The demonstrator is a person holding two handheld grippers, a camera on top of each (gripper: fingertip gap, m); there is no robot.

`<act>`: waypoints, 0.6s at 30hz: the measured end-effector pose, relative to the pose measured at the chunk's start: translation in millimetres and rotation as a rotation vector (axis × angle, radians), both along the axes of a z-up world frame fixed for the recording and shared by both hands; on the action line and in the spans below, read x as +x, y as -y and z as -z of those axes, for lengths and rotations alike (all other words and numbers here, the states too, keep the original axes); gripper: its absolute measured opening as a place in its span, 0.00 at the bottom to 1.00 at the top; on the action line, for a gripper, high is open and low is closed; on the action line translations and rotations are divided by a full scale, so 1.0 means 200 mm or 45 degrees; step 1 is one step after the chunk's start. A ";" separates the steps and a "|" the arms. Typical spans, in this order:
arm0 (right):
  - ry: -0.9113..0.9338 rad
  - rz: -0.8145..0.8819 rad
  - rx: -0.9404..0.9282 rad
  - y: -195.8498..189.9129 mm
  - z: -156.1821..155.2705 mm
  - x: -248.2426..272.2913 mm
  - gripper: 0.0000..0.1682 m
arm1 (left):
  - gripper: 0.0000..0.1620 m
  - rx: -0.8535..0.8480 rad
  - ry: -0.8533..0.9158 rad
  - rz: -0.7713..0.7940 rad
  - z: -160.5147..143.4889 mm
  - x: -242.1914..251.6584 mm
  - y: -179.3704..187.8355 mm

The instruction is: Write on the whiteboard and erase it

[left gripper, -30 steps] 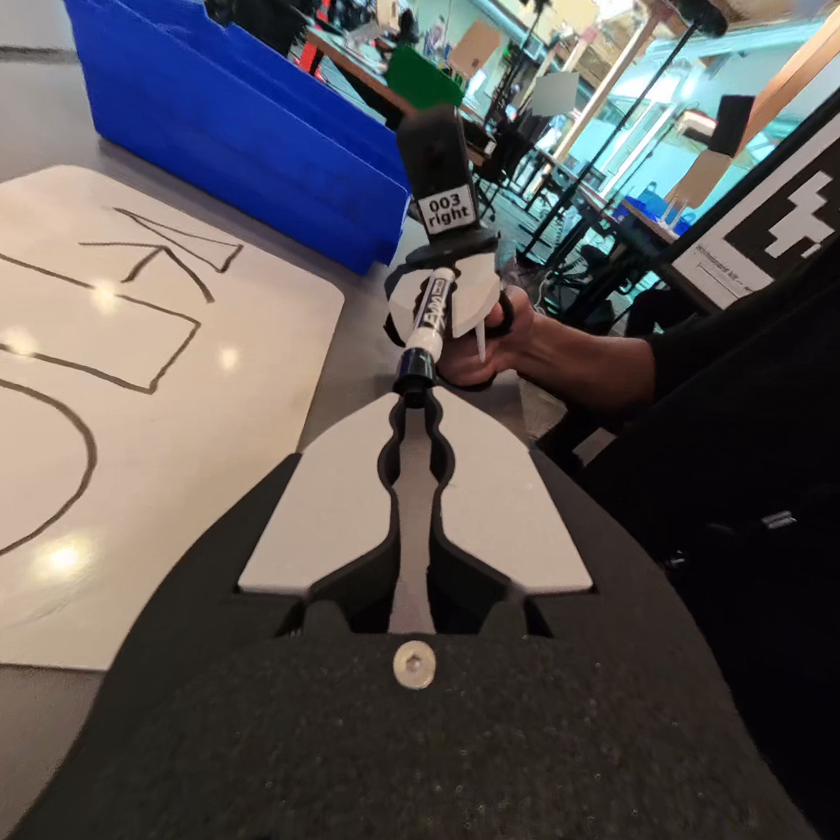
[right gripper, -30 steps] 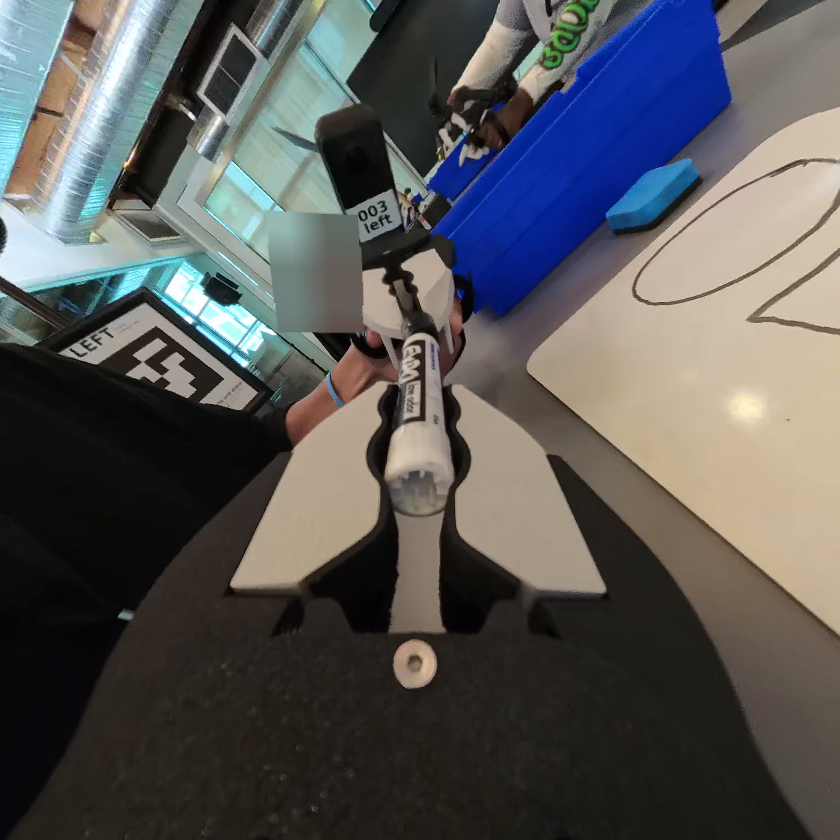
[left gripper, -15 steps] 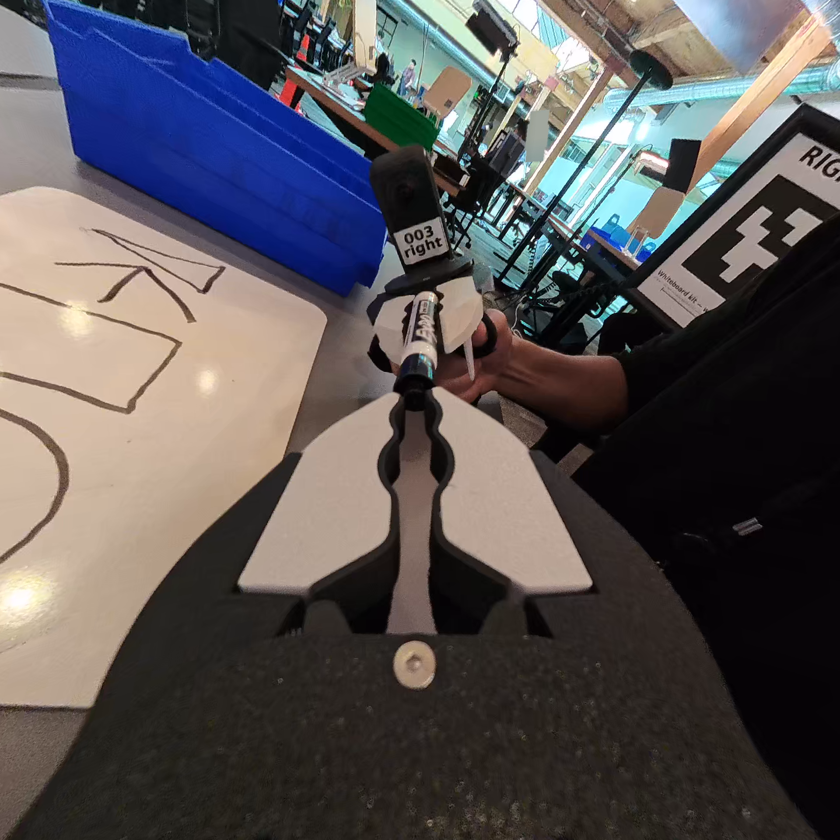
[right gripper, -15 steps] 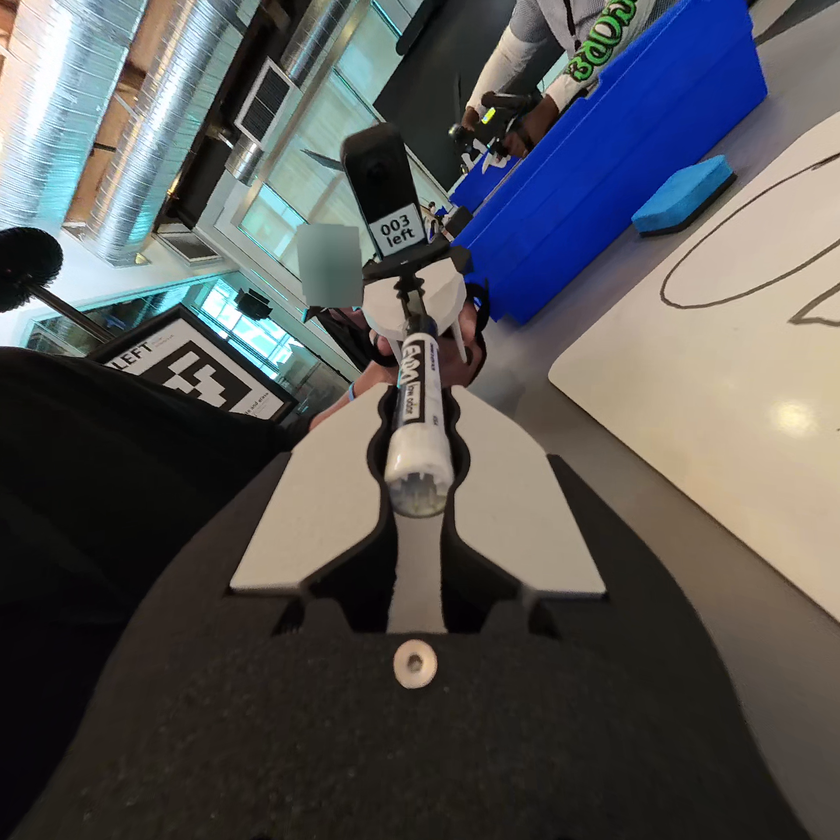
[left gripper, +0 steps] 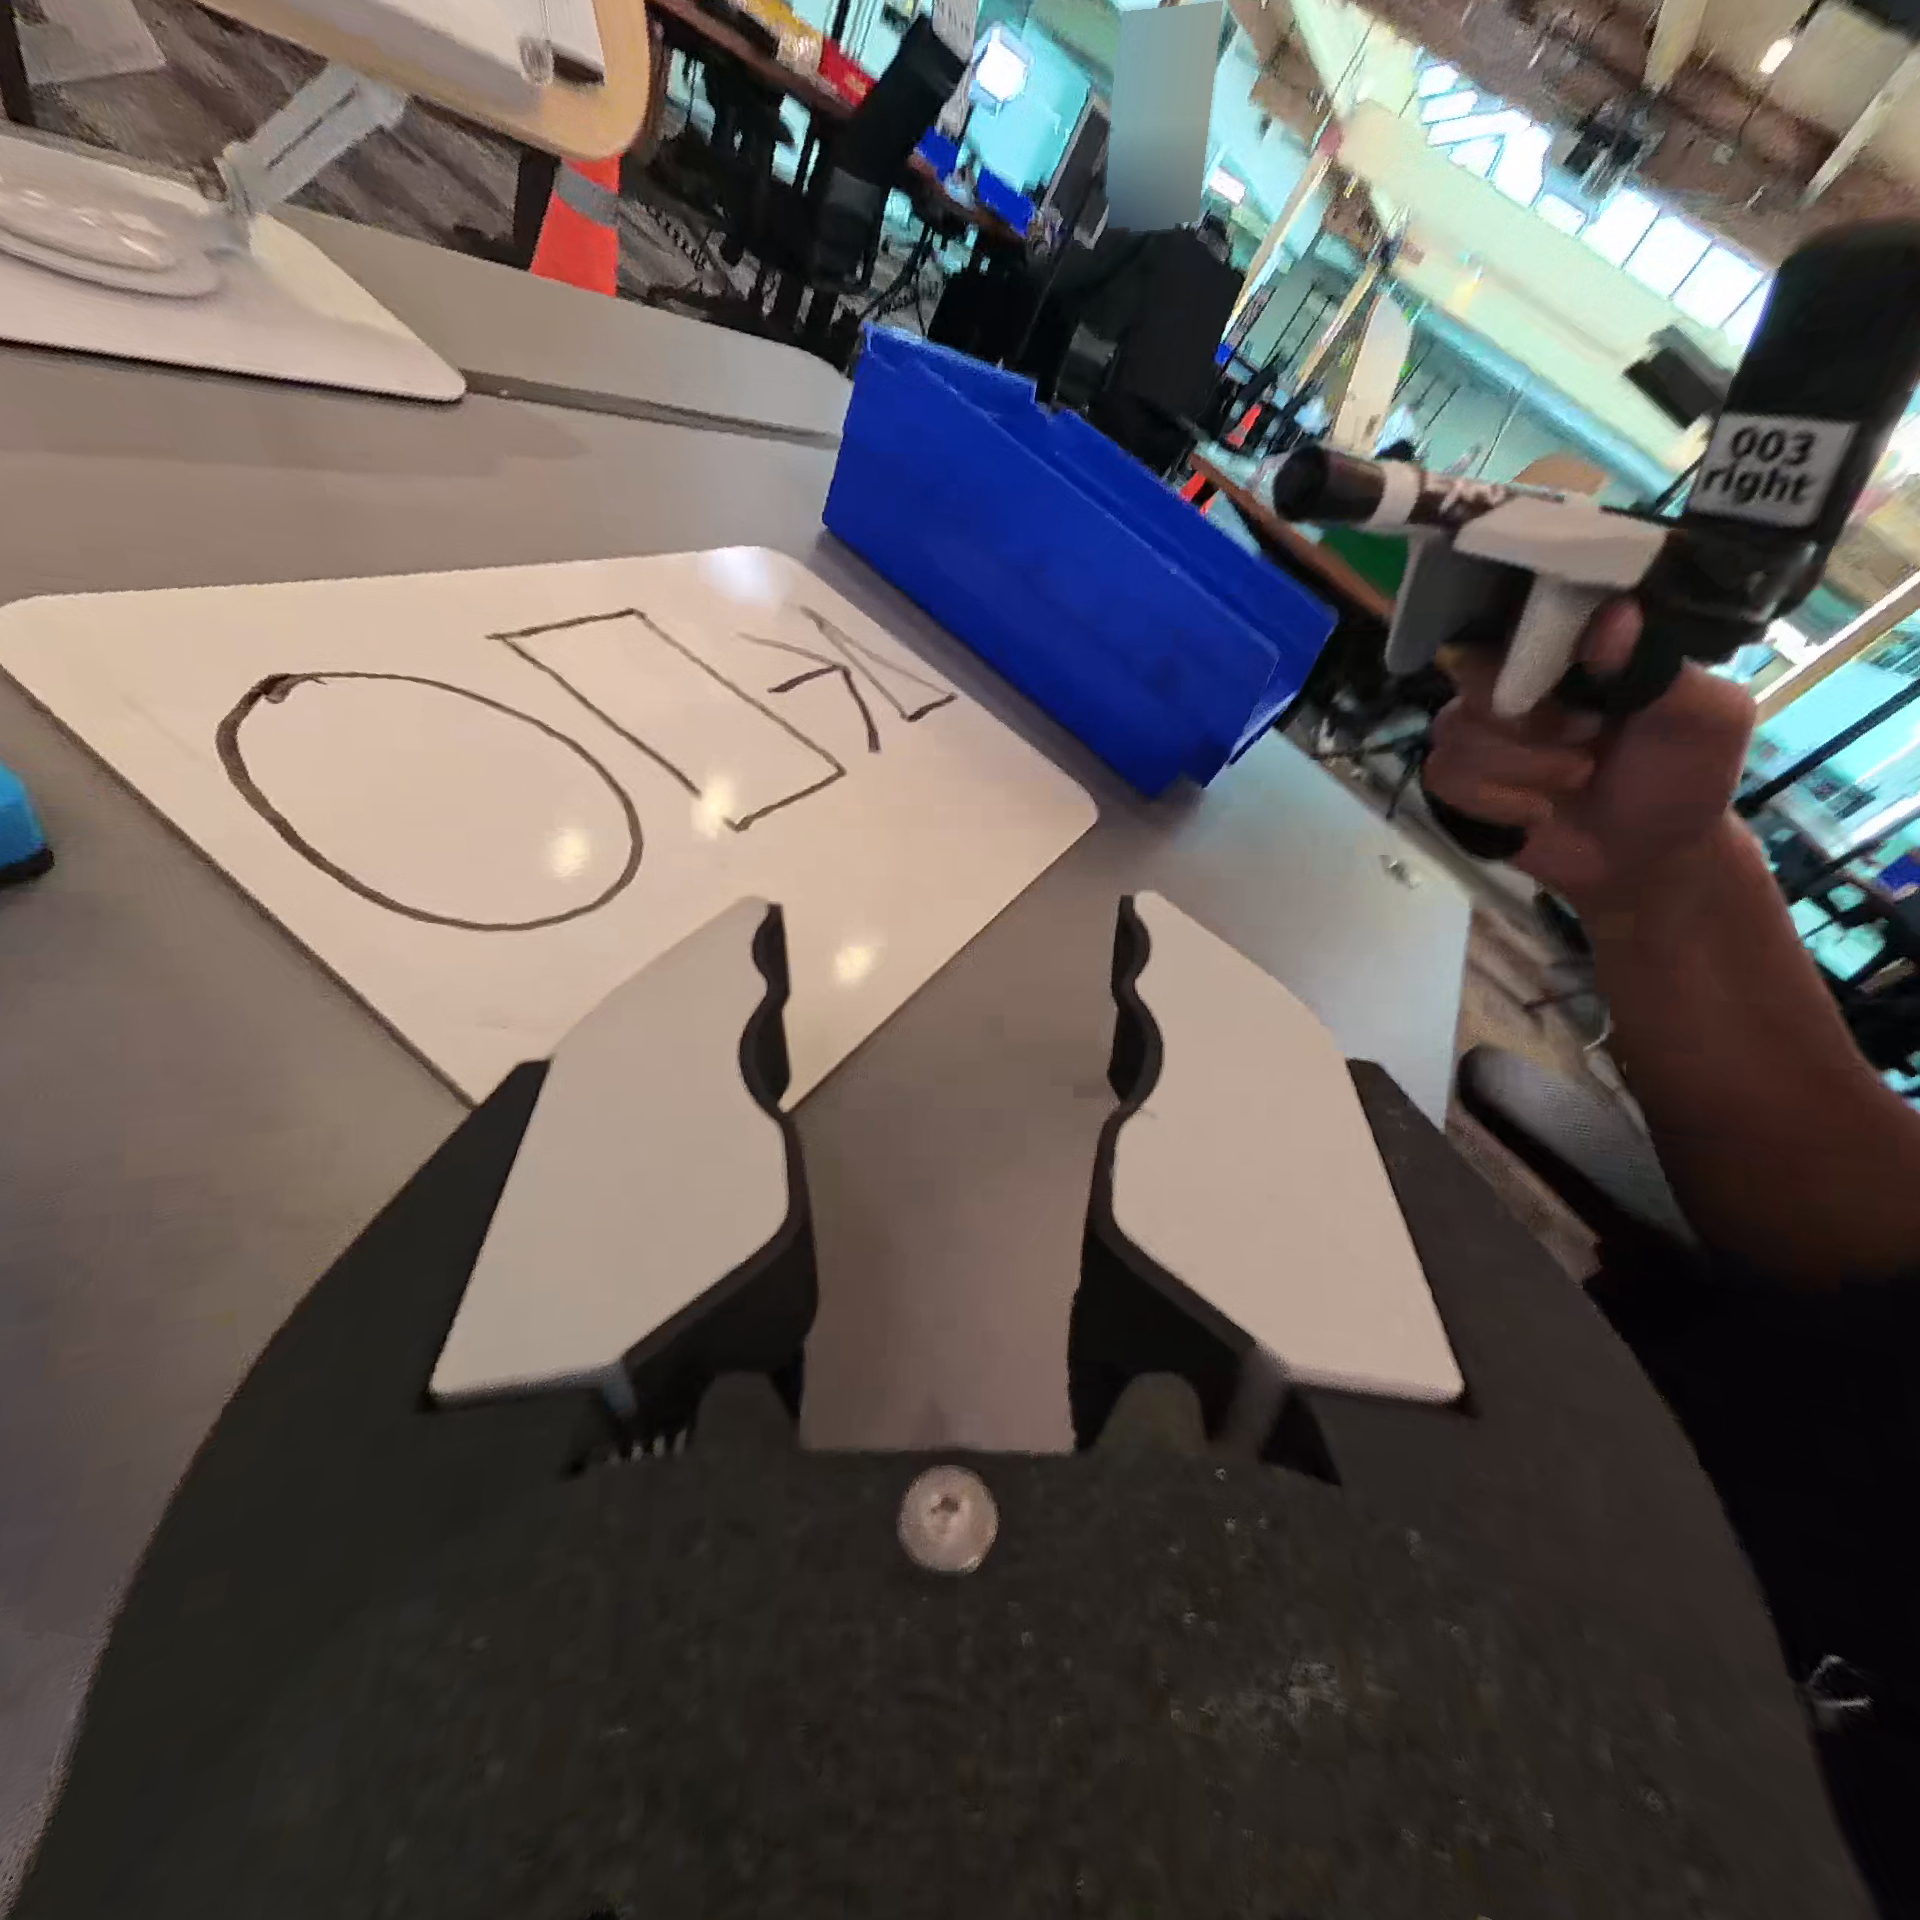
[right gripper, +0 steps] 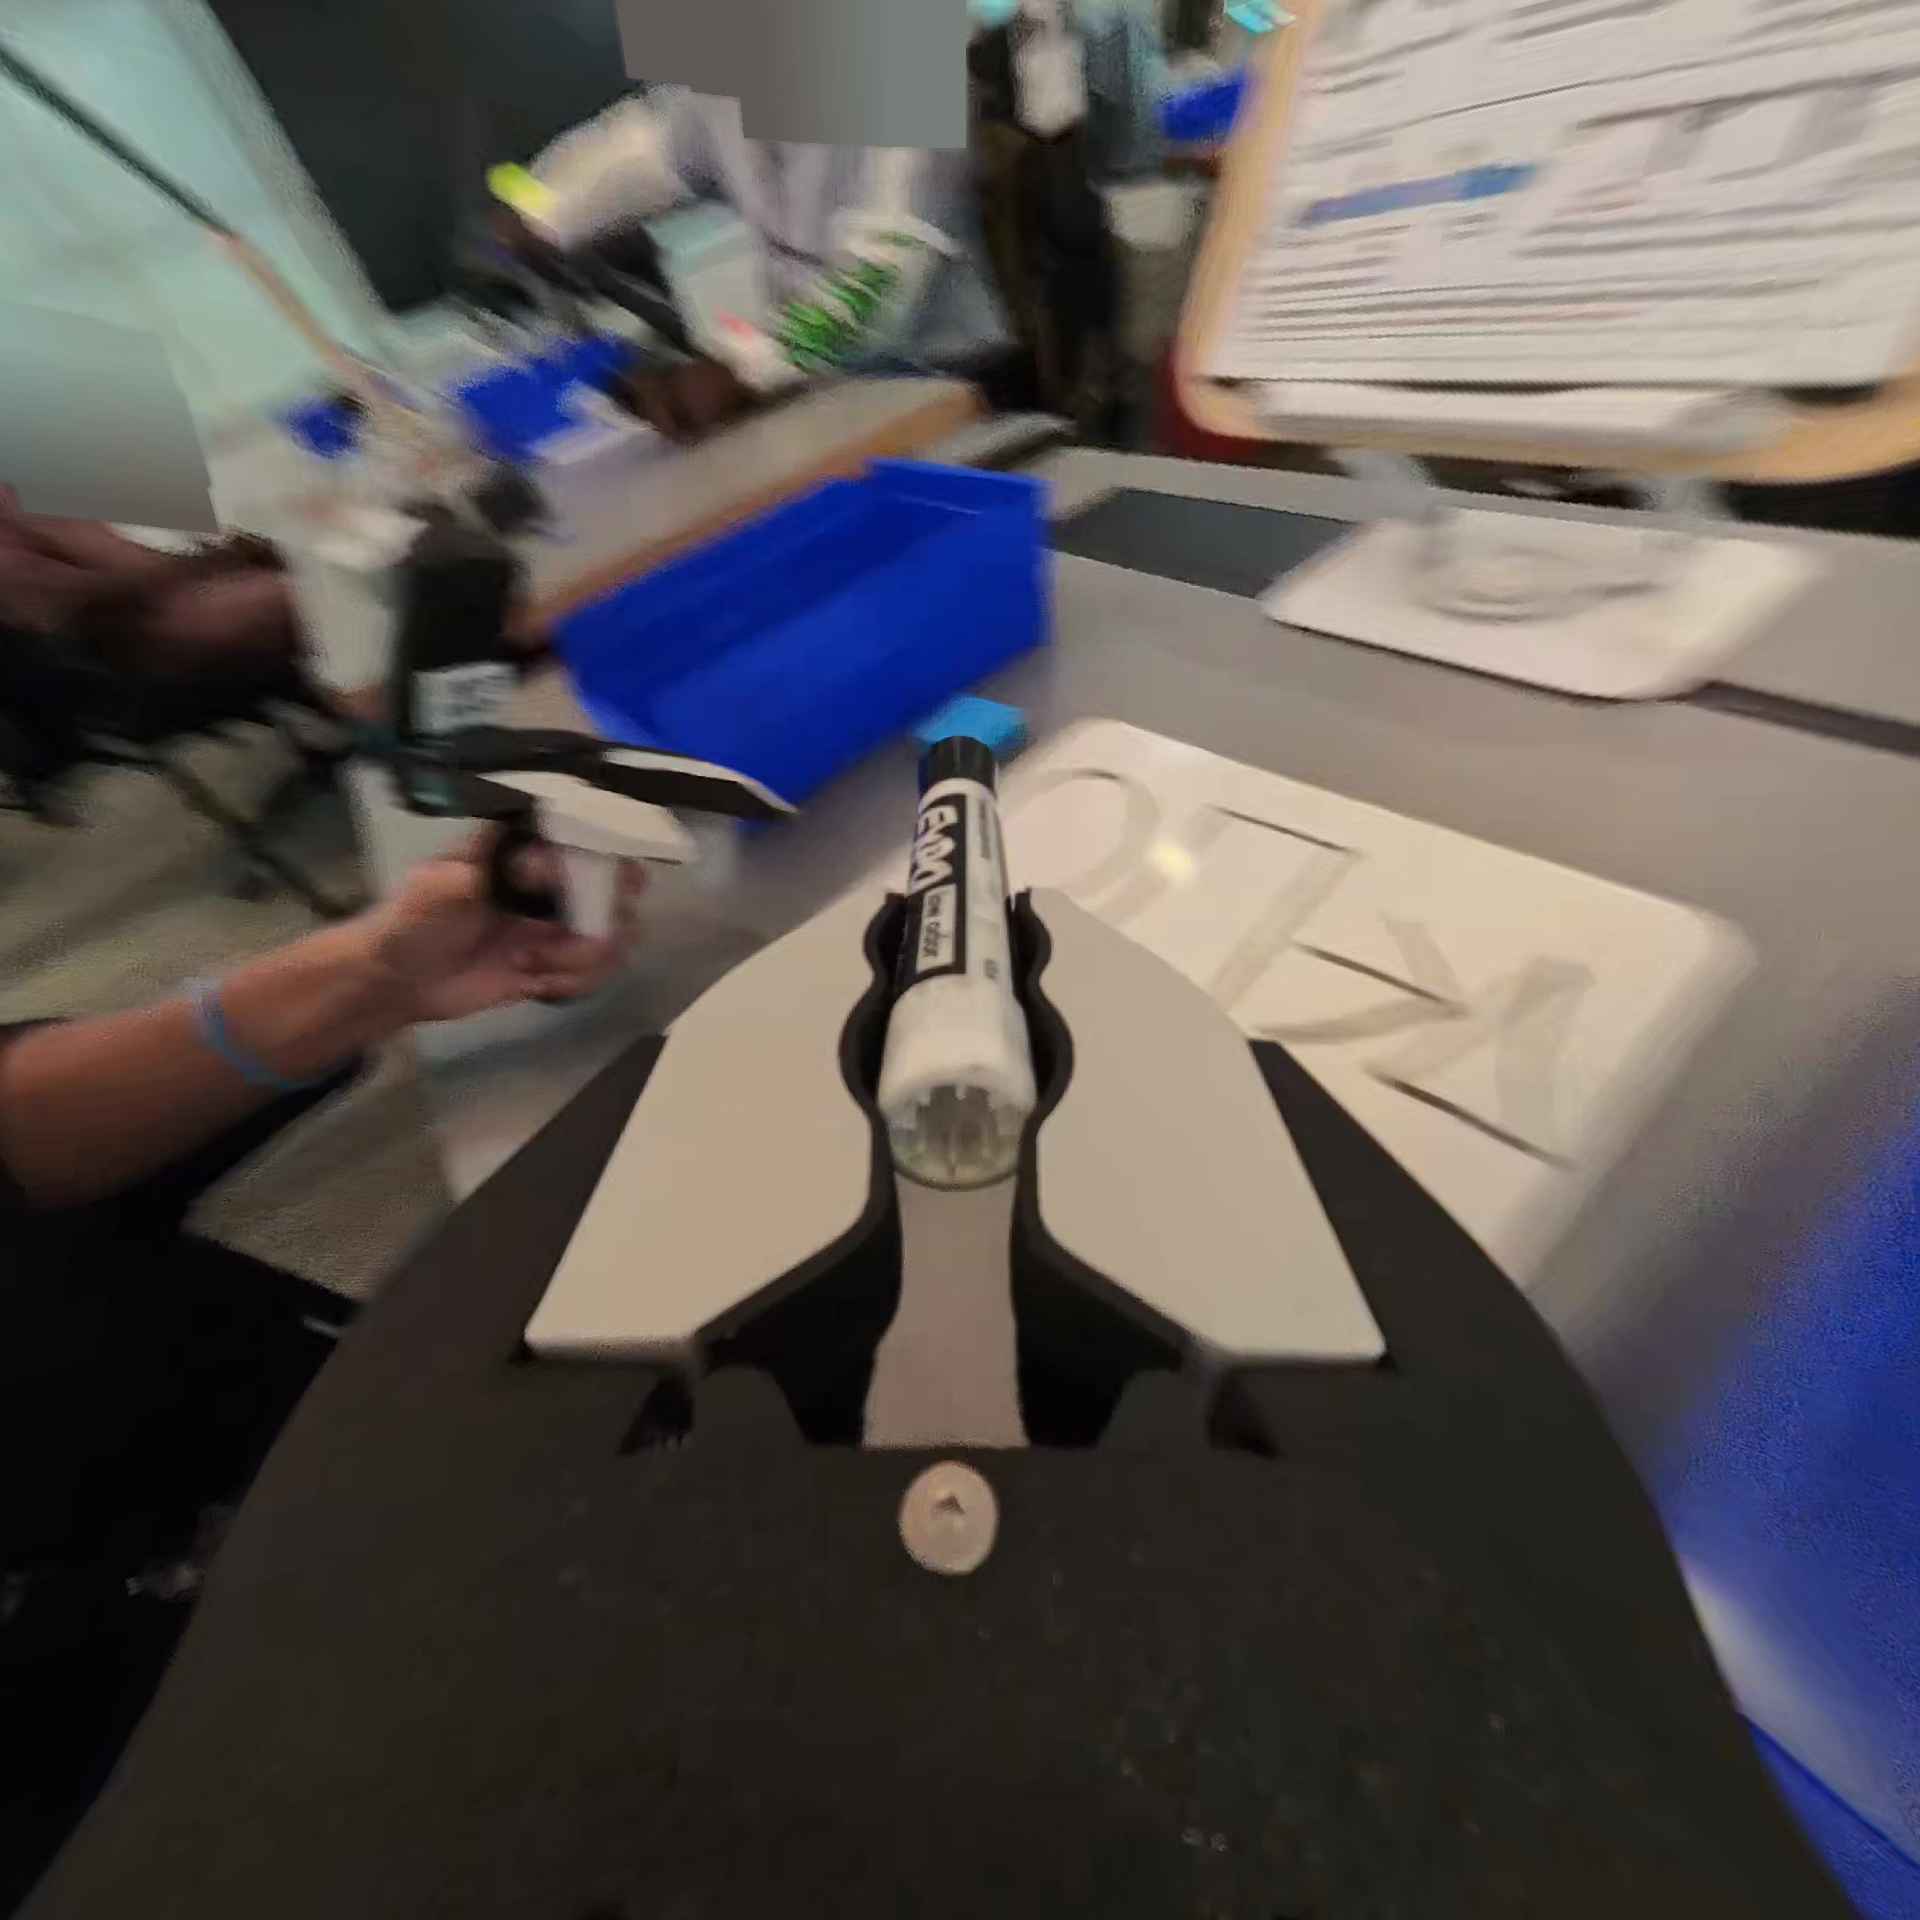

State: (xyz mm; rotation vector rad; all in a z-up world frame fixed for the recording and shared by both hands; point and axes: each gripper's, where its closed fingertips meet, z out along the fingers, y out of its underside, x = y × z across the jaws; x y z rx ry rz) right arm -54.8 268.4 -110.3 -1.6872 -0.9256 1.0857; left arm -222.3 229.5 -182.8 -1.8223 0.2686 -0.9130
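Grey bench [left gripper: 156, 1091] fills the space under both my claws, with a big busy room behind it.

Closest to me, my left claw [left gripper: 940, 914] has its two white fingers [left gripper: 644, 1143] spread wide apart, and nothing sits between them. I can see the grey bench through the gap. Its tips hang over the near edge of the whiteboard [left gripper: 914, 862].

My right claw [right gripper: 954, 914] is squeezed tight on the marker [right gripper: 951, 935]. The white body of the marker lies in the groove between the fingers. Its black cap [right gripper: 958, 764] sticks out past the tips and points away from me. In the left wrist view I see that claw [left gripper: 1455, 520] held up high on the right, off the bench, with my right hand [left gripper: 1579, 790] around the handle. In the right wrist view my left hand [right gripper: 488, 935] holds the other claw [right gripper: 727, 795] out on the left, but that picture is blurry.

Next comes the whiteboard, lying flat on the bench. It has black drawings on it: a round shape [left gripper: 426, 800], a box shape [left gripper: 665, 717] and some pointy lines [left gripper: 862, 675].

Just past the left end of the whiteboard sits a light blue eraser [right gripper: 971, 722], apart from both claws.

A little farther back, a big blue bin [left gripper: 1049, 582] rests on the bench, right beside the far corner of the whiteboard.

Far behind it are more benches, chairs and an orange cone [left gripper: 577, 223].
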 end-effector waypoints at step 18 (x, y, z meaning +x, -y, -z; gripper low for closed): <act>1.459 0.372 -0.861 -1.04 0.61 0.82 0.12 | 0.34 -0.177 0.160 0.232 0.06 0.14 0.03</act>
